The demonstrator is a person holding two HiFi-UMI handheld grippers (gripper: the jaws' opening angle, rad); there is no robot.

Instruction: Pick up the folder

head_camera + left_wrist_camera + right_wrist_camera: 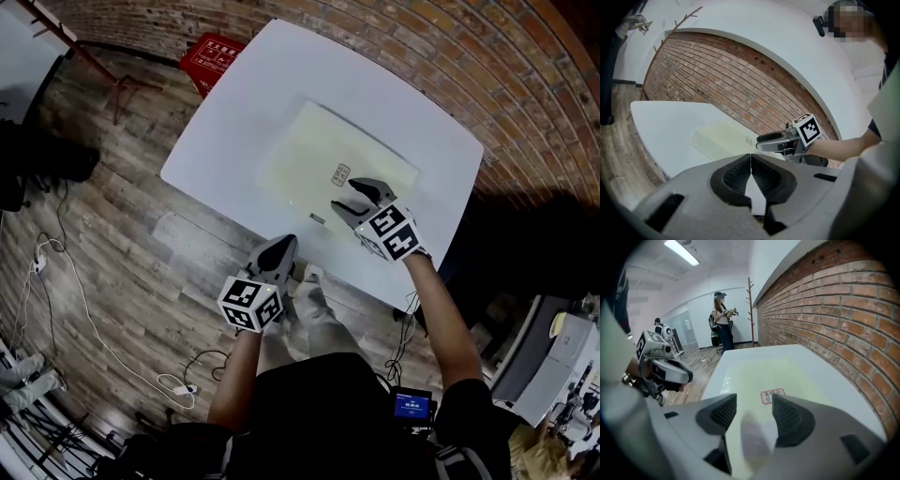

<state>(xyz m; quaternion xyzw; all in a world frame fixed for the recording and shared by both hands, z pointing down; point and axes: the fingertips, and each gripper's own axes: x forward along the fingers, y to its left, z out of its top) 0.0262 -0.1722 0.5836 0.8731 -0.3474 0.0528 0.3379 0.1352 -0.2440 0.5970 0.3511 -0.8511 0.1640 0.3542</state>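
pale folder (319, 159) flat under spread right claw (345, 196)

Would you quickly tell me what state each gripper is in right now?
Left gripper: closed, holding nothing.
Right gripper: open over the folder, holding nothing.

Head view, as I see it: right gripper (345, 195) hides part of the near edge of the folder (314, 155); label (340, 174) print too small to read (likewise in right gripper view); red crate (212, 56) partly behind table (234, 131)
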